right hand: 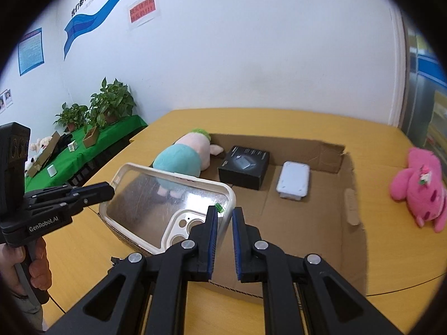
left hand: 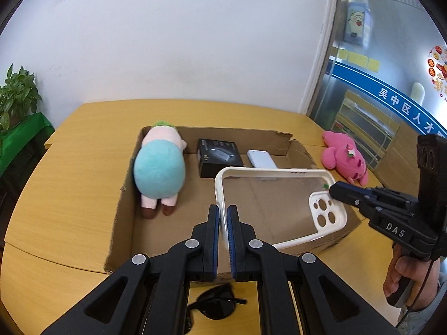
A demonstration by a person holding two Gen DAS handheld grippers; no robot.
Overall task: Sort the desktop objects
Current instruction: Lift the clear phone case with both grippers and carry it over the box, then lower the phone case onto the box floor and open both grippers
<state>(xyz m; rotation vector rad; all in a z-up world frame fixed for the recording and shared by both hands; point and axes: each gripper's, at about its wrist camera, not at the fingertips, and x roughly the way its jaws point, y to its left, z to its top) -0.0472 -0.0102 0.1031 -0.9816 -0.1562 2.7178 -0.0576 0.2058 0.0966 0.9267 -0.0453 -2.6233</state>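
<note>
Three things lie inside the open brown cardboard box (left hand: 125, 217); a clear white-rimmed phone case (left hand: 279, 209) hangs above it, its rim pinched by the left gripper (left hand: 223, 220) (black sunglasses (left hand: 215, 304) wait outside). Right view: the right gripper (right hand: 225, 223) pinches the case's camera corner; a pink plush toy (right hand: 419, 187) sits beyond the box's wall, with free room inside.

A plain white wall (left hand: 181, 42) is standing behind the yellow wooden table (left hand: 69, 195), carrying a red notice (right hand: 142, 9) and a blue wave banner (right hand: 92, 18). Potted plants (right hand: 111, 106) are sitting on a green-covered side table (right hand: 83, 150) to the left. A glass partition (left hand: 377, 69) with a blue stripe is closing the right side.
</note>
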